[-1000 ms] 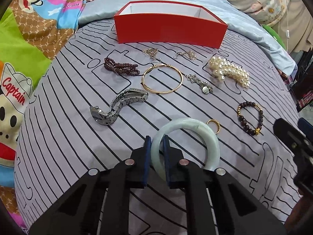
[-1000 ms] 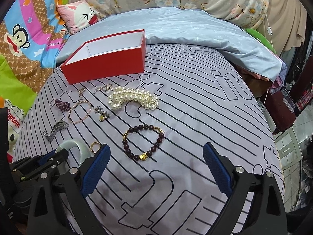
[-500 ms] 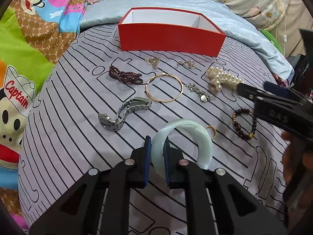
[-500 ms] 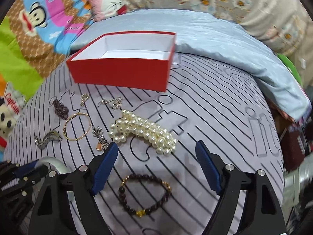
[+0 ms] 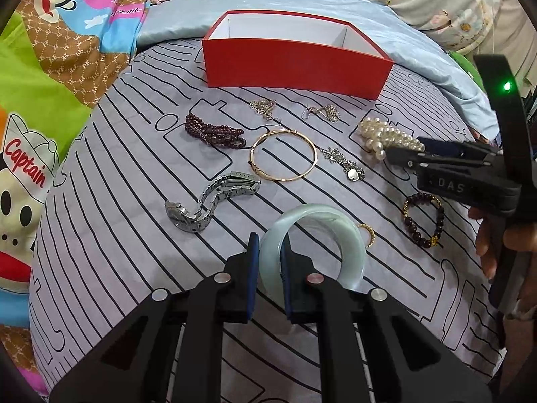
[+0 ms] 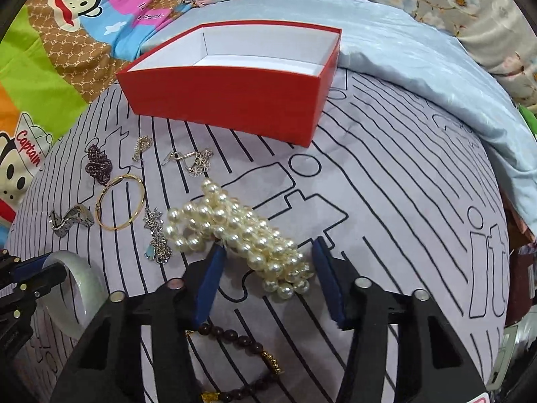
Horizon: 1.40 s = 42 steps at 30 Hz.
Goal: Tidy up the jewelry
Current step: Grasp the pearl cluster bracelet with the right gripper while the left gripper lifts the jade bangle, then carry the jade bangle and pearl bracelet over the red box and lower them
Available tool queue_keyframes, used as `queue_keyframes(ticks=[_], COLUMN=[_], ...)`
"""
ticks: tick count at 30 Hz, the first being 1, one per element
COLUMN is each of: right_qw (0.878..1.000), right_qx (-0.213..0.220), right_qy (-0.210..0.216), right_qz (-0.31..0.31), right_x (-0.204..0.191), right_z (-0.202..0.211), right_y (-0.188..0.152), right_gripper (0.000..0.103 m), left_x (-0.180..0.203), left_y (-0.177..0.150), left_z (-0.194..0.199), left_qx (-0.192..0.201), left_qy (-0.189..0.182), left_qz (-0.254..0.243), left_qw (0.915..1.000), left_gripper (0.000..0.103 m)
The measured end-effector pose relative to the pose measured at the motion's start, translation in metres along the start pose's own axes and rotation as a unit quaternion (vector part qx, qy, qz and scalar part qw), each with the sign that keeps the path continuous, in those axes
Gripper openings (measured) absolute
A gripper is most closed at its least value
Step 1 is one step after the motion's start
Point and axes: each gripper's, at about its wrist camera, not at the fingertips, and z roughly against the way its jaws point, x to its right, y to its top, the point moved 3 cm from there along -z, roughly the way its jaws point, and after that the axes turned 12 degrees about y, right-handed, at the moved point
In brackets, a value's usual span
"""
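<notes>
My left gripper is shut on a pale green jade bangle, gripping its near rim just above the striped bedspread. A heap of white pearl strands lies in front of the red open box. My right gripper straddles the near end of the pearls and its jaws are closing. The left pad is at the pearls' edge and the right pad stands a little apart. In the left wrist view the right gripper reaches in from the right over the pearls.
Spread on the bed are a gold bangle, a steel watch, a purple bead bracelet, a dark bead bracelet, a small gold ring, silver earrings and a pendant chain. A blue quilt lies behind the box.
My right gripper has swung in from the right and come down over the pearls, its jaws narrowing. The left gripper has kept still with the jade bangle.
</notes>
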Motion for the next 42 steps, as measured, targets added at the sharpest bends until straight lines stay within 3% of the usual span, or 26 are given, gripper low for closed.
queue_keyframes(ticks=[4,19,29,42], right_qw=[1.0,0.995,0.994,0.992], right_qx=[0.009,0.064,0.07,0.11], right_qy=[0.006,-0.008,-0.013,-0.017], right_qz=[-0.014,-0.074,-0.08,-0.061], right_x=[-0.004,-0.012,-0.016,-0.023], right_z=[0.003,0.045,0.054,0.082], right_y=[-0.006,-0.019,-0.024,0.002], right_gripper=[0.031,0.024,0.024,0.024], left_x=[0.0,0.001,0.003,0.0], left_y=[0.002,0.008,0.01,0.034], left_z=[-0.001,0.011,0.02,0.04], left_qx=[0.0,0.013,0.023,0.048], left_qy=[-0.002,-0.01,-0.017,-0.027], left_qz=[0.001,0.0,-0.003,-0.006], left_qw=[1.0,0.9999,0.9996,0.9985], left_gripper=[0.012,0.012,0.012,0.012])
